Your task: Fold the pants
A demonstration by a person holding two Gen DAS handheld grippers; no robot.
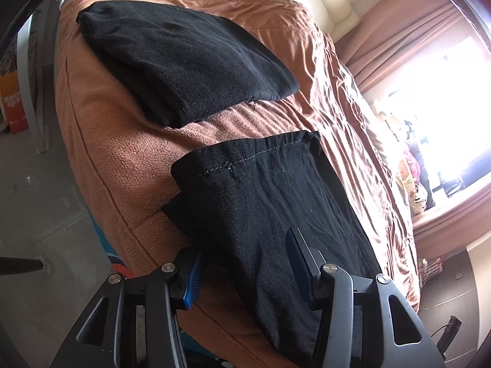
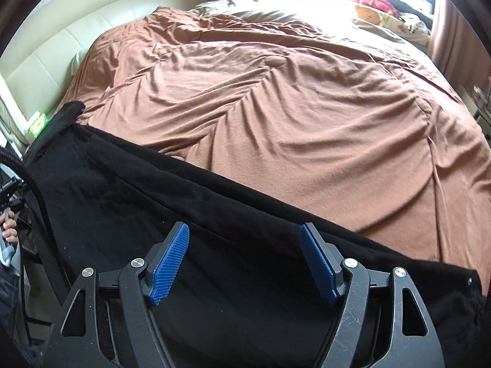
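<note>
1. Left wrist view: left gripper (image 1: 245, 263) spread wide over the hem end of the black pants (image 1: 270, 202), gripping nothing; cloth lying between and under the fingers, near the edge of the brown blanket (image 1: 116, 153). Closing too shallow likely to catch only the top layer, so the leg would peel apart when lifted.
2. Right wrist view: right gripper (image 2: 245, 260) likewise wide open, empty, hovering above the pants (image 2: 122, 190) stretched along the near side of the blanket (image 2: 276, 107). Cannot tell whether the blue pads (image 2: 168, 263) touch the fabric.
3. Risk of pinching blanket along with the pants: soft, rumpled bedding underneath, easily gathered by a deep bite, dragging the whole cover during the fold.
4. Risk of sliding off the bed: part of the garment close to the mattress edge in the left view, floor (image 1: 30, 214) just beyond; an uneven pull could tip the loose end over.
5. Risk of a crooked fold: two ends seized at different depths, giving skewed seams and a lopsided stack.
6. Already folded dark garment (image 1: 184, 64) lying farther up the blanket, apart from the hem; a wide sweep toward it could disturb it.
</note>
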